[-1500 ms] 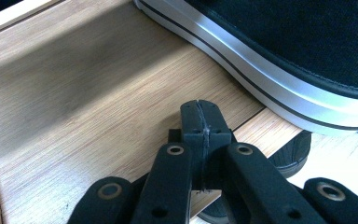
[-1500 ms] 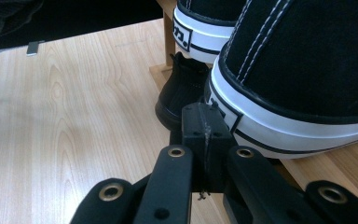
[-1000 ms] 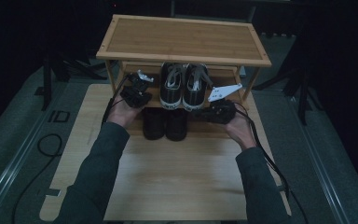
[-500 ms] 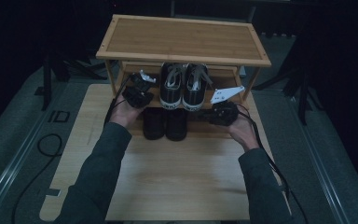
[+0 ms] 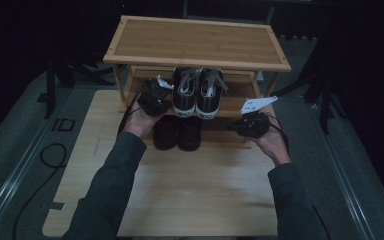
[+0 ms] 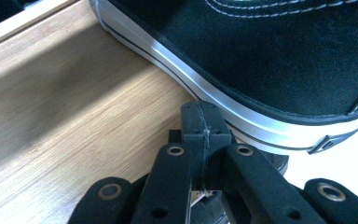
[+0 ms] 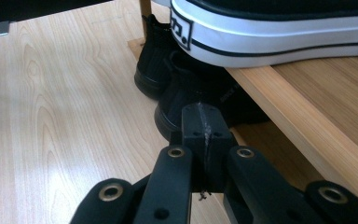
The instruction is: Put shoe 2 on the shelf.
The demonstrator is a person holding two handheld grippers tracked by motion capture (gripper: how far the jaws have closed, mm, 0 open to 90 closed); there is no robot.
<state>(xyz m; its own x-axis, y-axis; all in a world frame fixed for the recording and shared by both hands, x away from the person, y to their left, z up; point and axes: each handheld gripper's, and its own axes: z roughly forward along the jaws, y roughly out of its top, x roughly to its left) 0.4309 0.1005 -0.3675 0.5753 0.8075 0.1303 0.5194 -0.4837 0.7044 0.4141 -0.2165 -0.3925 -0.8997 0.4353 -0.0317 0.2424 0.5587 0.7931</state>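
The left tool (image 5: 155, 96) is clenched empty, just beside the black-and-white sneakers (image 5: 197, 92) on the shoe rack (image 5: 197, 42) lower shelf. The right tool (image 5: 250, 125), also clenched empty, sits near the black shoes (image 5: 177, 132) on the worktop (image 5: 180, 190)

A bamboo shoe rack (image 5: 196, 41) stands at the 12 o'clock end of a pale wooden board (image 5: 180, 190). Grey carpet (image 5: 15, 165) spreads around the board at 3 and 9 o'clock. A black cable (image 5: 49, 159) loops on the carpet at 9 o'clock, beside a metal floor rail (image 5: 10, 187). Dark stand legs (image 5: 325, 95) rise at 2 o'clock, and another black stand (image 5: 50, 82) at 10 o'clock.
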